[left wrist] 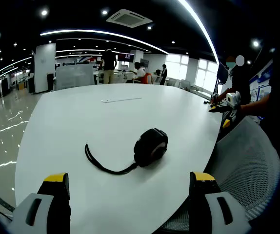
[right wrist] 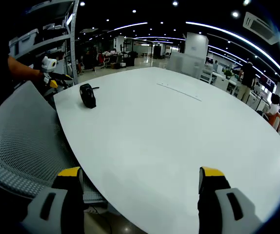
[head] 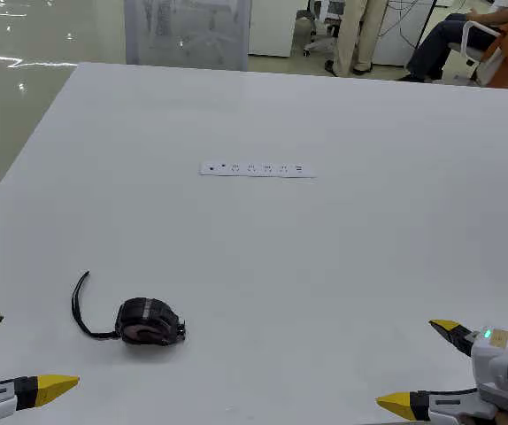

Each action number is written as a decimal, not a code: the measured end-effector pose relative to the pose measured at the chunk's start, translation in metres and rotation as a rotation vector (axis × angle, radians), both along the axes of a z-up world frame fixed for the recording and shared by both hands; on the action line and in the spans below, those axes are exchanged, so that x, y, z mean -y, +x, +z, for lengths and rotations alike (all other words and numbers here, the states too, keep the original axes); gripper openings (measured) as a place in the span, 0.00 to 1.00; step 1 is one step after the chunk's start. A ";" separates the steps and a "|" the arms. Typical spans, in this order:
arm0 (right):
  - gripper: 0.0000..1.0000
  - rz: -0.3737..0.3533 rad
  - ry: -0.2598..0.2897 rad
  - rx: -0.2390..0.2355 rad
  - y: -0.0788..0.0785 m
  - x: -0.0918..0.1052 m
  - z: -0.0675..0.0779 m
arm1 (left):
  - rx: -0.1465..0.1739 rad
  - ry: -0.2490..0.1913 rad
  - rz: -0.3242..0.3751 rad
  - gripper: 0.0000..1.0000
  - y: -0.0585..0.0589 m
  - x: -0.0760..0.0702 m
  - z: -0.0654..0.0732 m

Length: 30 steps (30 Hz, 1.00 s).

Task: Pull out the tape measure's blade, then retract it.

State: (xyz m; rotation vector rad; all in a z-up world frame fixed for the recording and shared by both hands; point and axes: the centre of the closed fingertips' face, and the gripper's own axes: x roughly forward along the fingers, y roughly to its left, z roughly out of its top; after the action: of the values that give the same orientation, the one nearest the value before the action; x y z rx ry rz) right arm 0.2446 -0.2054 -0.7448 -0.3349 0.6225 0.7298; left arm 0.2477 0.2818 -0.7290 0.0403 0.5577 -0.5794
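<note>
White tabletop (head: 325, 248) in head view, bearing a black tape measure (head: 150, 321) on its side near the front left, blade wound in, dark strap (head: 80, 305) curling off to its left; white power strip (head: 257, 168) farther back at mid-table. Left gripper (head: 28, 352) at lower left, near the tape measure but apart from it, yellow-tipped jaws spread wide and holding nothing. Right gripper (head: 413, 365) at lower right, well apart from it, jaws likewise wide and empty. Left gripper view: tape measure centred ahead of the parted jaws, untouched; right gripper beyond, at the table's edge, above a grey mesh chair (left wrist: 247, 161). Right gripper view: tape measure small at the table's far left, jaws wide over bare tabletop.
</note>
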 end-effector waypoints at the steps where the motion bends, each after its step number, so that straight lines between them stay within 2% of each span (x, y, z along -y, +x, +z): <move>1: 1.00 0.000 -0.001 -0.001 0.000 0.000 0.000 | -0.002 0.001 0.000 0.99 0.000 0.000 0.000; 30: 1.00 -0.010 0.003 -0.007 0.000 0.002 -0.002 | -0.005 0.011 -0.006 0.99 0.000 0.002 -0.001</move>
State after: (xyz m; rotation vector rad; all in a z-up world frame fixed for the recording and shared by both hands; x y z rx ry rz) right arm 0.2445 -0.2077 -0.7464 -0.3262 0.6288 0.7221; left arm 0.2480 0.2795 -0.7305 0.0516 0.5654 -0.5826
